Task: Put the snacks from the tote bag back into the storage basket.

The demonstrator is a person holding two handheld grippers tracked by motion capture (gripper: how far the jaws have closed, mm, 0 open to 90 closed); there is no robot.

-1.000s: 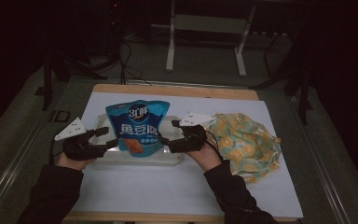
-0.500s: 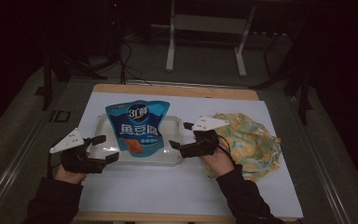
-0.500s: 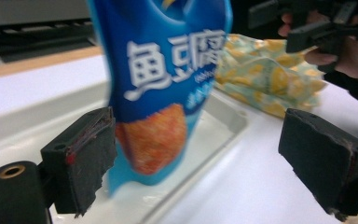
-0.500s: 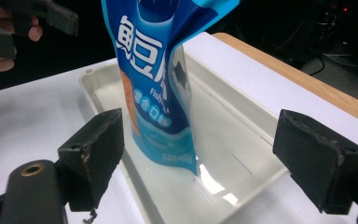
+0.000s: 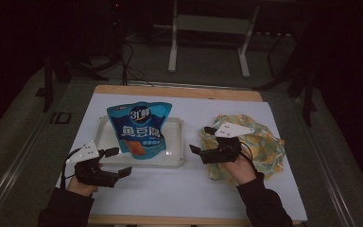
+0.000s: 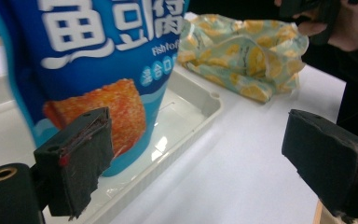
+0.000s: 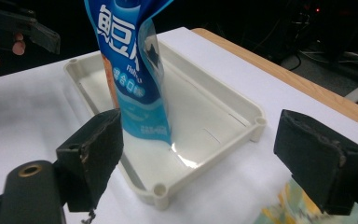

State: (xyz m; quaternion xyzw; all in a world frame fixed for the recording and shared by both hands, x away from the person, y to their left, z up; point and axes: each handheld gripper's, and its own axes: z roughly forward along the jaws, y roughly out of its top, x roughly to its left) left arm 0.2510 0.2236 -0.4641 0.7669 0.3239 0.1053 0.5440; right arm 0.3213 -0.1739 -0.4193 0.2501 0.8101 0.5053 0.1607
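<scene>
Fingers of both grippers, left (image 5: 116, 161) and right (image 5: 202, 141), stand spread and empty, lower frame, flanking a blue snack bag (image 5: 139, 128) upright in a white tray (image 5: 176, 160) at centre. Left gripper view: the bag (image 6: 98, 70) looks light, crinkly, slippery. Right gripper view: long axis vertical; its top edge (image 7: 121, 14) seems the best hold.

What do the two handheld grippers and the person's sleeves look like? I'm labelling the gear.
Both the left gripper and the right gripper are black, with two blocky, dark-padded jaws and a pale three-cornered plate on top. A thin black cable trails from the right one. The sleeves are dark.
</scene>
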